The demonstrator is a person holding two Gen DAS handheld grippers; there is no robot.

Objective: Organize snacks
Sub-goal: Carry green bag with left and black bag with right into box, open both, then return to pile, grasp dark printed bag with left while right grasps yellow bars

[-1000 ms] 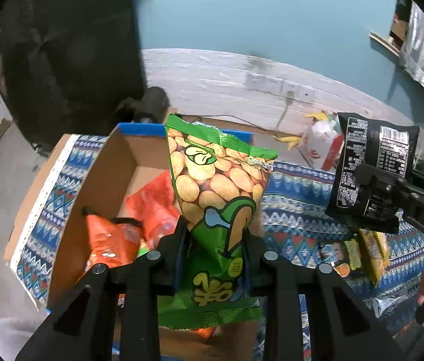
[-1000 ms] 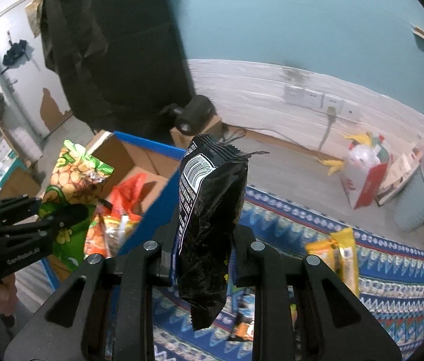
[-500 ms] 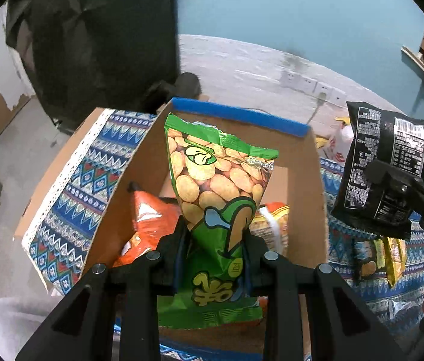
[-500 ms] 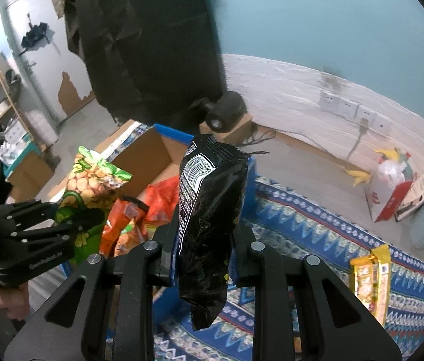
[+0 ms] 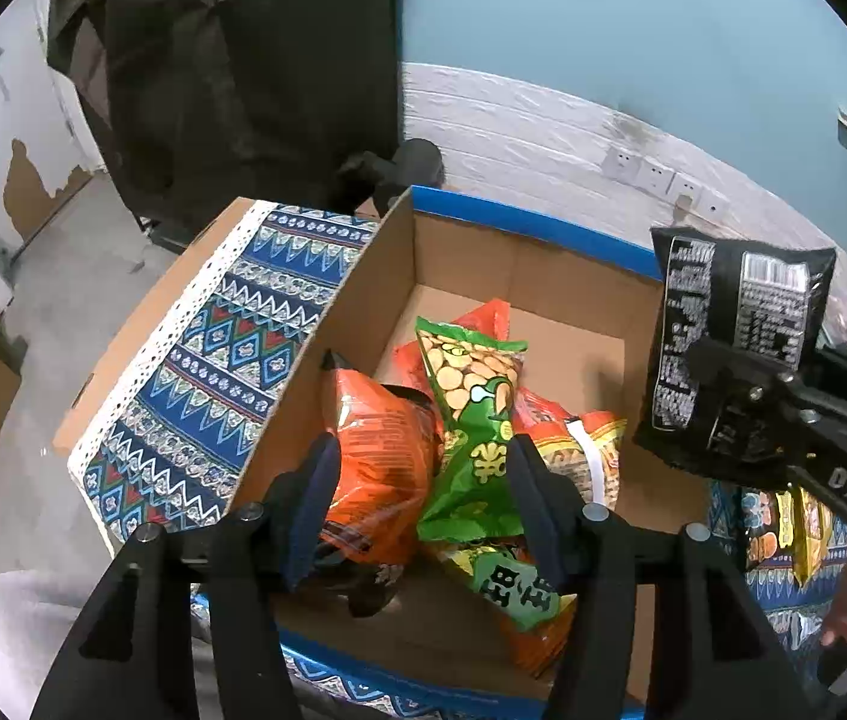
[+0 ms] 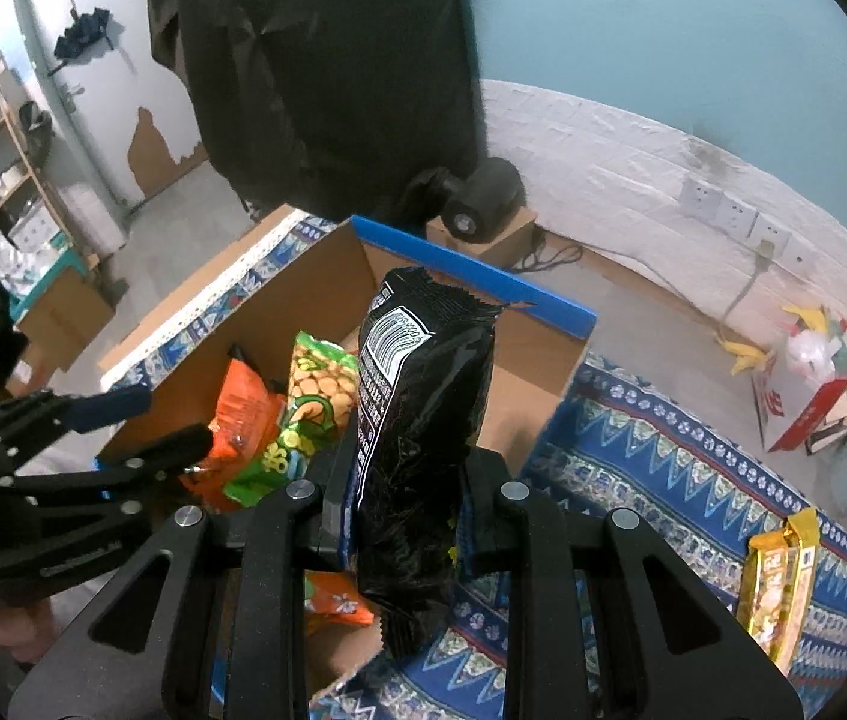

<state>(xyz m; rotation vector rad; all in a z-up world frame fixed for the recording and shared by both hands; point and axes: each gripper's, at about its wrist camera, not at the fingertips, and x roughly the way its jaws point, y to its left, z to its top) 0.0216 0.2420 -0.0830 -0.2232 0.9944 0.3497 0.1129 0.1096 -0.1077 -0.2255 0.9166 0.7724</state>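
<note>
The left gripper (image 5: 423,498) hangs with its fingers spread apart over the brown corrugated cardboard box (image 5: 543,276). Between and just beyond them the glossy green peanut bag (image 5: 471,414) lies on crinkled orange snack packets (image 5: 381,450) inside the box. The right gripper (image 6: 405,504) is clamped on an upright, shiny black foil packet (image 6: 423,420) with serrated top edge, above the box's near corner and the patterned blue cloth (image 6: 663,468).
</note>
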